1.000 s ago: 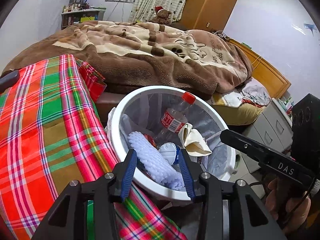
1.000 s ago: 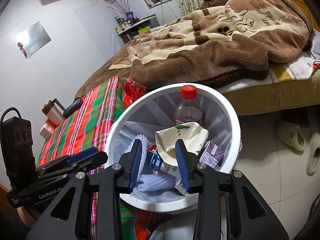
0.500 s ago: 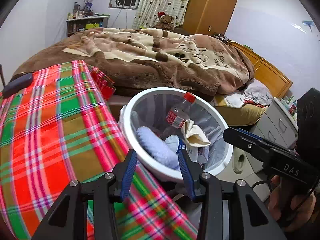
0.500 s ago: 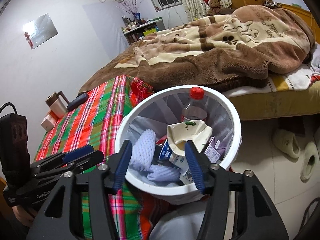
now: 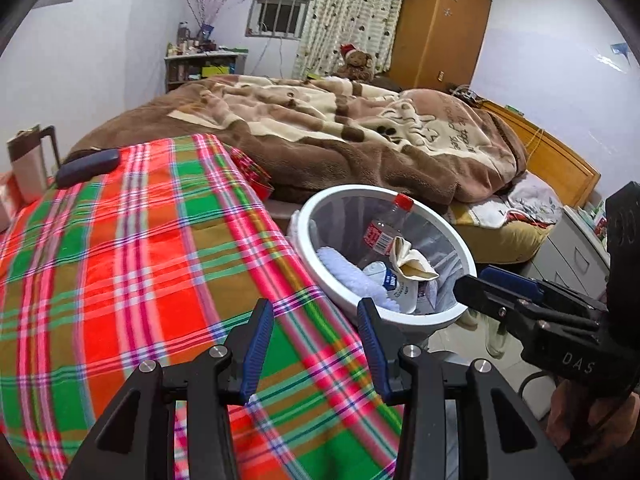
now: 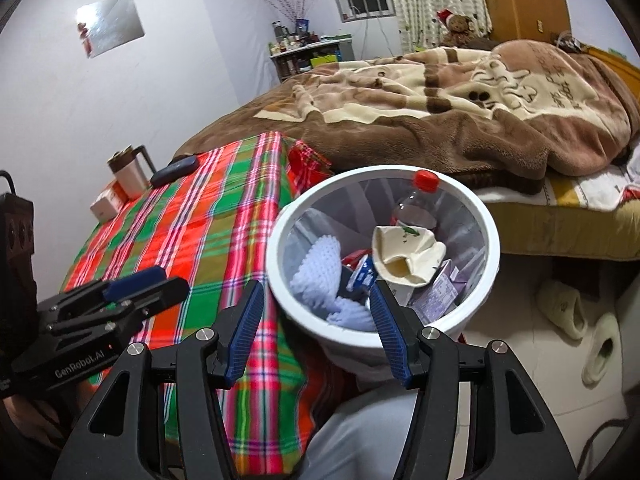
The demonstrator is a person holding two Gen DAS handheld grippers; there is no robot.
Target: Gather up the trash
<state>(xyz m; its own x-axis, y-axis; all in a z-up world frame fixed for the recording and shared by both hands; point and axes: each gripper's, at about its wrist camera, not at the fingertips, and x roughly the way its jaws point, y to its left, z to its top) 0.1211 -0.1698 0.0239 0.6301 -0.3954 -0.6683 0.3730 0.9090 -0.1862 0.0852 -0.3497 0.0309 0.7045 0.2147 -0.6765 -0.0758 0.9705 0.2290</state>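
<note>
Bin right of table holds bottle, crushed cup, foam, wrappers. Table shows no loose trash; task looks nearly done. Left gripper and right gripper parted, empty.

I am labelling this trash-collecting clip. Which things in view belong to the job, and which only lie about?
Belong to the job:
- white bin
- in it: plastic bottle, crumpled paper cup, white foam net
- left gripper and right gripper, both holding nothing

Only lying about:
- mug and dark case on the plaid cloth
- slippers
- teddy bear
</note>
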